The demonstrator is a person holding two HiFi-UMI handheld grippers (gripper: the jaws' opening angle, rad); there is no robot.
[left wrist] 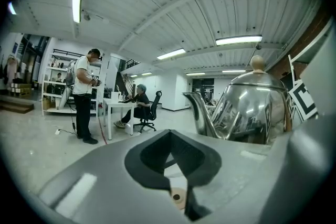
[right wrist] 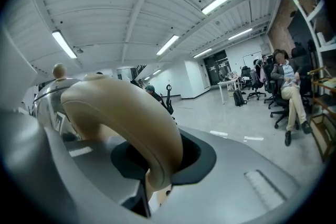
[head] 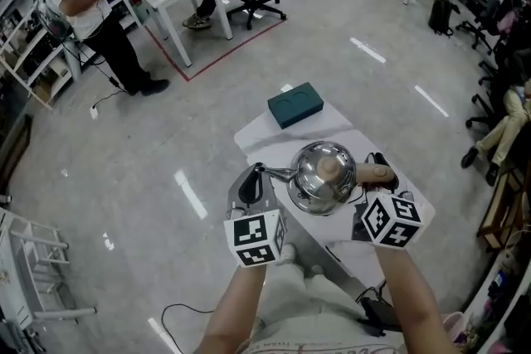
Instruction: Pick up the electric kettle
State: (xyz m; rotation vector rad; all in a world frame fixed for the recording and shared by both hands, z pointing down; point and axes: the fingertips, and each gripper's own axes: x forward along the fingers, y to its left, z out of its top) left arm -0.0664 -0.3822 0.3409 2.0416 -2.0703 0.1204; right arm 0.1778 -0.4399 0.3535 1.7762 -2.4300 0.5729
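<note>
Bright, even light falls from long ceiling tubes [left wrist: 239, 39], leaving pale glare streaks on the glossy floor [head: 365, 50] and only soft shadows. The steel kettle [head: 322, 177] mirrors those lamps sharply. Both gripper views bulge and curve toward black corners, and the kettle's handle [right wrist: 126, 113], closest to the right lens, looks soft and unfocused.

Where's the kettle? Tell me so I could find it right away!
Find the small white table on the big grey floor. On it, nearer than the flat teal box, stands the kettle. It is the only shiny round silver thing, with a thin spout and a beige handle clamped in the right gripper.
</note>
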